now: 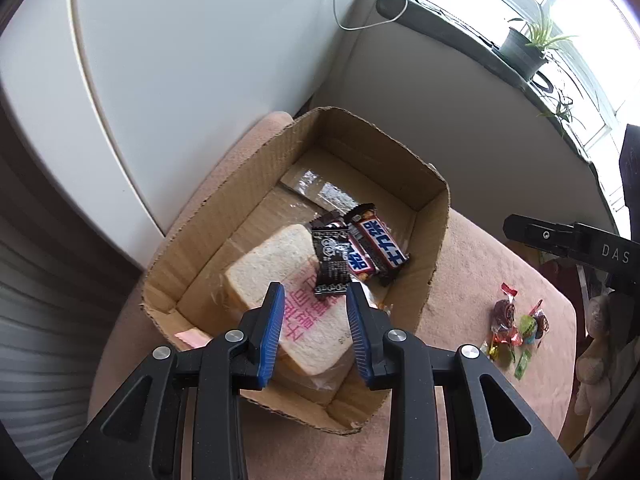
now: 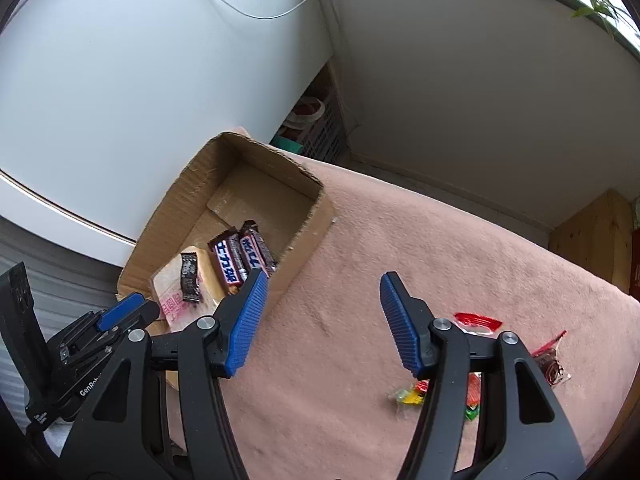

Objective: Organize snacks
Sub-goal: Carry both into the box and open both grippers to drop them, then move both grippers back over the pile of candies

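A cardboard box (image 1: pixel 436 248) (image 2: pixel 312 232) stands on a pink cloth. In it lie a bagged bread slice (image 1: pixel 272 264) (image 2: pixel 172 280), a small black packet (image 1: pixel 330 260) (image 2: pixel 190 276) resting on the bread, and two chocolate bars (image 1: pixel 380 248) (image 2: pixel 240 256). My left gripper (image 1: pixel 315 288) hangs over the box's near end, open, with nothing between its blue fingers (image 2: pixel 124 312). My right gripper (image 2: pixel 326 276) is open over the cloth to the right of the box and holds nothing. Several wrapped candies (image 1: pixel 516 324) (image 2: pixel 476 322) lie on the cloth, partly hidden behind the right finger.
The pink cloth (image 2: pixel 420 240) covers a small table that ends close behind the box. White curved panels (image 1: pixel 180 80) rise behind it. A potted plant (image 1: pixel 524 48) stands on the window sill, a wooden crate (image 2: pixel 592 232) at far right, a pale soft toy (image 1: pixel 596 344) by the edge.
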The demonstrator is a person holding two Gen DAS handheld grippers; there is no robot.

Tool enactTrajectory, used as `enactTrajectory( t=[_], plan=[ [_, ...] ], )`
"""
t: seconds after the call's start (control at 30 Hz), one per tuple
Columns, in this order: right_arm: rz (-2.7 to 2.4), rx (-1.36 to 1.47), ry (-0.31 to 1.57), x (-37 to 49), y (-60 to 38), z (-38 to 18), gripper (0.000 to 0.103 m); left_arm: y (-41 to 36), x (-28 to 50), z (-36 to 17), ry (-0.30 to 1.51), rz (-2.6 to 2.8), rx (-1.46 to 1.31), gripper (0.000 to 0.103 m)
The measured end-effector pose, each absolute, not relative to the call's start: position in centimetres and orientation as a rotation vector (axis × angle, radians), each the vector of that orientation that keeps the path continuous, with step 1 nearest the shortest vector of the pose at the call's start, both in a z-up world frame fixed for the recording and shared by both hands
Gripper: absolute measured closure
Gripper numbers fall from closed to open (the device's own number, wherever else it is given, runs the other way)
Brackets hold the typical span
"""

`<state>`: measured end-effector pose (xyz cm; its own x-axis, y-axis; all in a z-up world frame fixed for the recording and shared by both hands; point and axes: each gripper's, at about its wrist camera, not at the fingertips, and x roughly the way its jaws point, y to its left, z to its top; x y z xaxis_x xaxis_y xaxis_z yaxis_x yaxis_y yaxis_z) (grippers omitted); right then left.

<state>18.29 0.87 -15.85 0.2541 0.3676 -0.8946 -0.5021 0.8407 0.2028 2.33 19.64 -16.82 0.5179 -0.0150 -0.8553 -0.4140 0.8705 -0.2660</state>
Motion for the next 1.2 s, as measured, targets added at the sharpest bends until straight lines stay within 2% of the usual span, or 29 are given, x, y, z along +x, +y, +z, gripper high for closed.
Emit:
enactTrajectory(
  t=[0.67,1.2],
  plan=[
    [0.229,0.154,1.253,18.2,-20.7,-19.5,0.042,8.2,7.6,-18.1,1.101,-0.041,-0.391,0.073],
    [0.176,0.257,1.319,19.6,-25.5,-23.2,0.042,1.2,12.0,-20.6,1.199,-0.198,-0.401,0.072]
  ],
)
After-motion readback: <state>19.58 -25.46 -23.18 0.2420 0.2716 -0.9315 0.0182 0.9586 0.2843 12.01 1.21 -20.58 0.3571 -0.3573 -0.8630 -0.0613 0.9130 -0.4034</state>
